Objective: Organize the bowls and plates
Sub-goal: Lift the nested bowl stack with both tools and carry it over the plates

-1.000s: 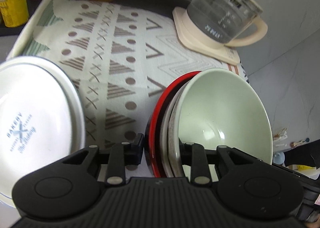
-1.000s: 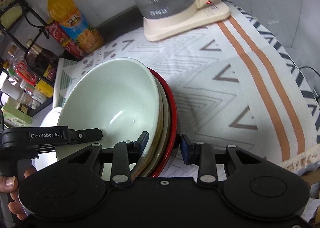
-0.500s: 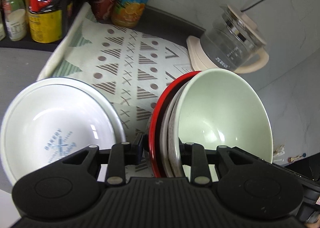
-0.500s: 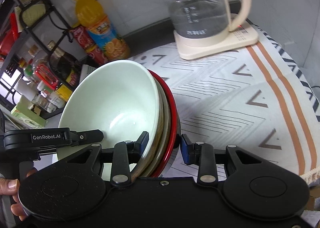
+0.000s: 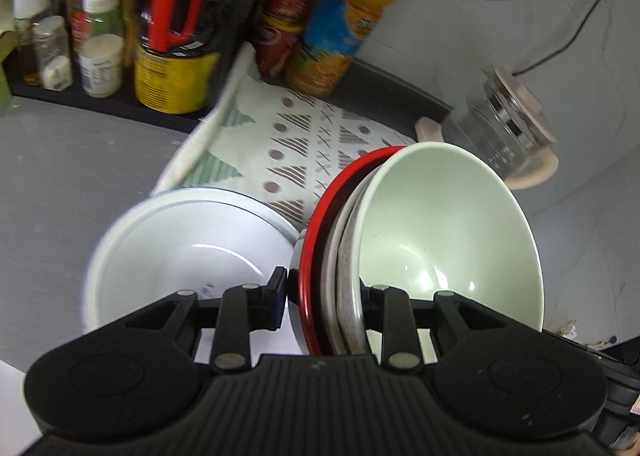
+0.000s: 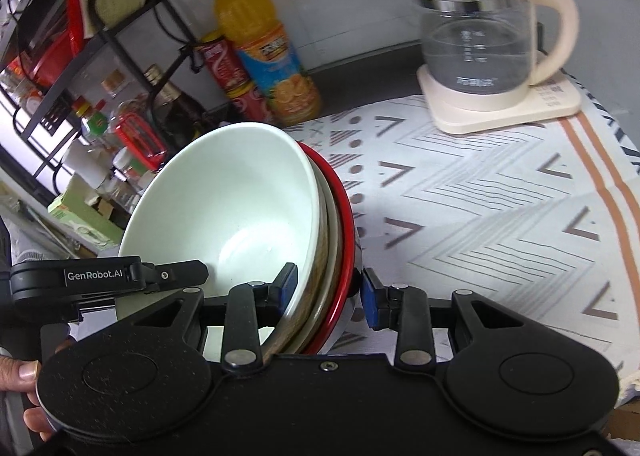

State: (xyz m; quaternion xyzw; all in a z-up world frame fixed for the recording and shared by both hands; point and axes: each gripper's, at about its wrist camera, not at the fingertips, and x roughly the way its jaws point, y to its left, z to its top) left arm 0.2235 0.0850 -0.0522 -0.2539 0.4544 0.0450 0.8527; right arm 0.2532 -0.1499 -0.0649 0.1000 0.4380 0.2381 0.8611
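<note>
A nested stack of bowls, pale green bowl [image 5: 448, 232] innermost and red-rimmed bowl [image 5: 320, 224] outermost, is held tilted above the patterned cloth. My left gripper [image 5: 325, 294] is shut on the stack's rim on one side. My right gripper [image 6: 329, 290] is shut on the same stack [image 6: 236, 208] from the other side, its fingers astride the rims. A white plate [image 5: 180, 248] with blue lettering lies below and left of the stack. The left gripper's body [image 6: 108, 280] shows in the right wrist view.
A glass kettle [image 6: 480, 52] on a cream base stands at the back right of the patterned cloth [image 6: 480, 196]. An orange juice bottle [image 6: 264, 52], red cans [image 5: 284, 16] and a rack of jars and bottles [image 5: 100, 28] line the back left. The grey counter [image 5: 60, 184] lies left.
Both grippers have risen and tilted up with the bowl stack still clamped. More of the back wall, bottles and rack has come into view; the white plate now sits lower and nearer centre.
</note>
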